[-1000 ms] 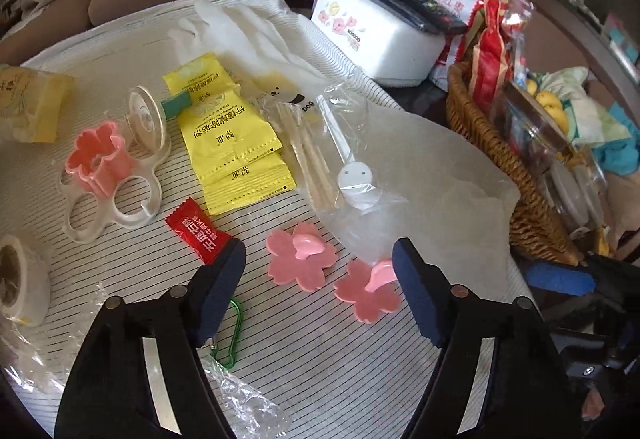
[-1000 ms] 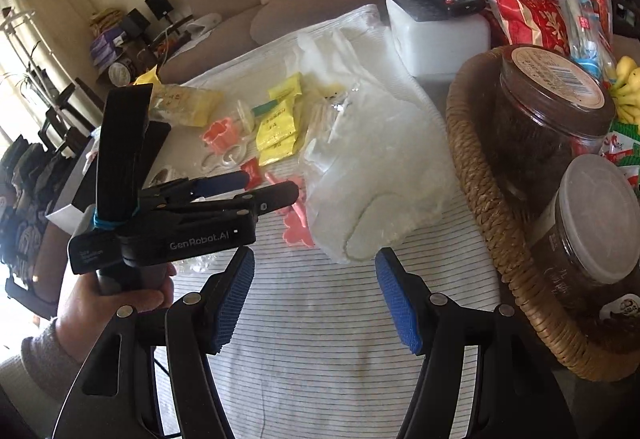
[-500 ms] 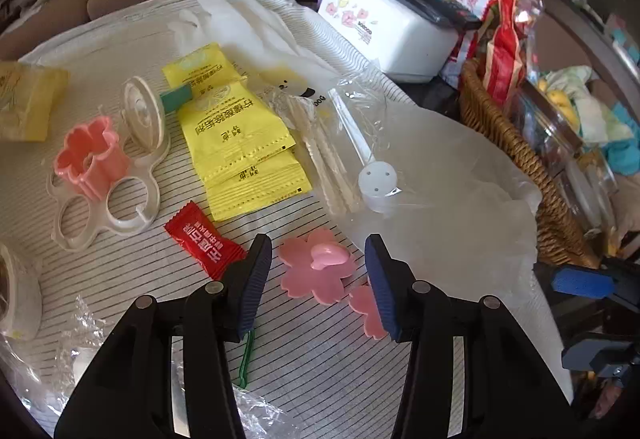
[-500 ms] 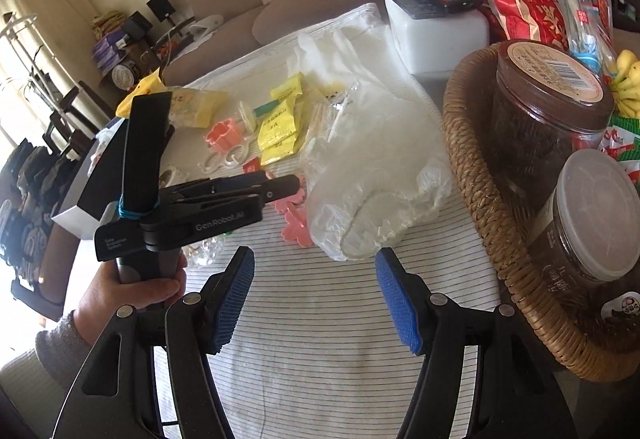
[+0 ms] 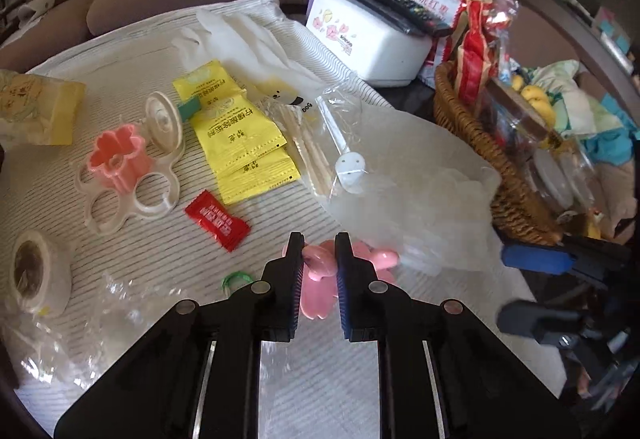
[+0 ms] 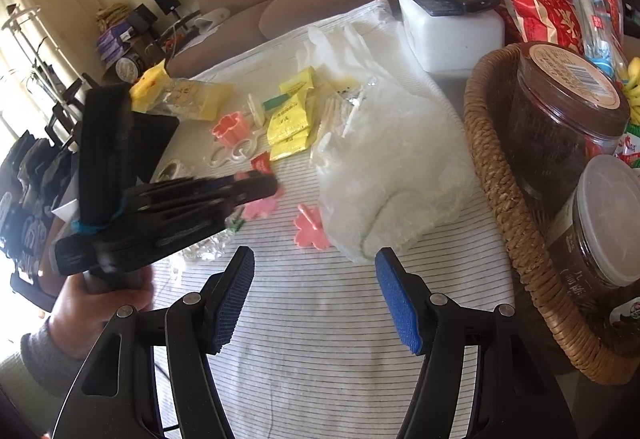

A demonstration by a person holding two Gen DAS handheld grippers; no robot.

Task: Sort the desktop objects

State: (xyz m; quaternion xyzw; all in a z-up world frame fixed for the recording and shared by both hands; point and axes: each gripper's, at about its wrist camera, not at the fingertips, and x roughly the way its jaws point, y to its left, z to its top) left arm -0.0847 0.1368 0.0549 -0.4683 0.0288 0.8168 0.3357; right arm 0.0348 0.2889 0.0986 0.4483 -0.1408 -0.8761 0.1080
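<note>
Pink flower piece gripped by its knob in my left tongs, near edge of the striped cloth.
Jaws have just closed on it; I lift straight, clear of the second flower just right; right tongs gape empty.

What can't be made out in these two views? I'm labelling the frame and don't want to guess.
- Left tool: blurred by motion in the right wrist view; grip on the pink flower piece shows only in the left wrist view.
- Green loop: partly behind the left tool's finger.
- Clear wrap: contents unreadable, at the left wrist view's edge.
- Wicker basket: cut off by the right edge.
</note>
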